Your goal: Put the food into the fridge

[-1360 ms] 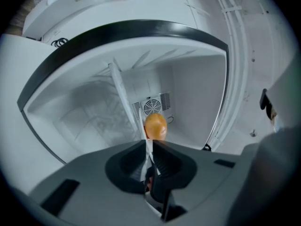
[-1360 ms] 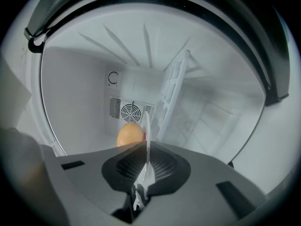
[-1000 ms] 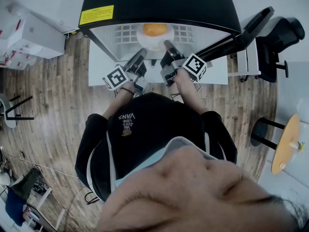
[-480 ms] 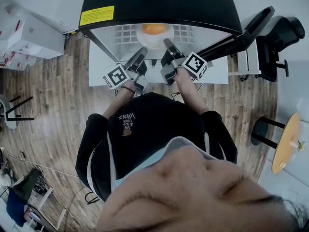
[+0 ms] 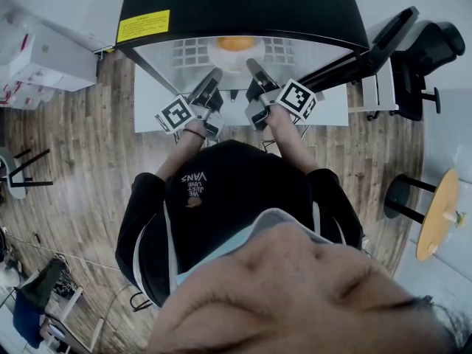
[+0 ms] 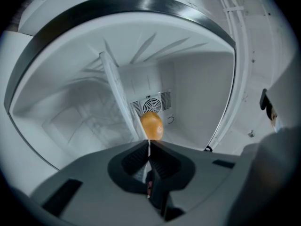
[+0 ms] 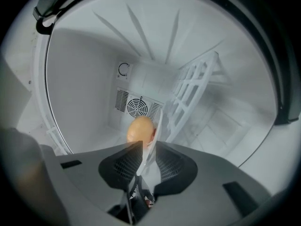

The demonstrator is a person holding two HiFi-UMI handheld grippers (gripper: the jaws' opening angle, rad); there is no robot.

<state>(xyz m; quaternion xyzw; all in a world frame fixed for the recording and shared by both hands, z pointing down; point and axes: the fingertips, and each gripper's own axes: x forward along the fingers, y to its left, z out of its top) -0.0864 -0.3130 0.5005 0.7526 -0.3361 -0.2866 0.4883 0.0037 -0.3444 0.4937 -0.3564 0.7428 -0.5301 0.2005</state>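
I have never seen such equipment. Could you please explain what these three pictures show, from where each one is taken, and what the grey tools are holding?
There is no robot here. A person holds one tool in each hand, and each tool ends in two-jaw tongs. One picture comes from a camera on the person's head, looking steeply down at an open fridge. The other two come from cameras riding on the left tongs and the right tongs, looking along the jaws into the white inside of the fridge. Both tongs are shut on the rim of a white plate, one on each side. On the plate lies a round orange food; I cannot tell exactly what it is. Behind it is a fan grille.
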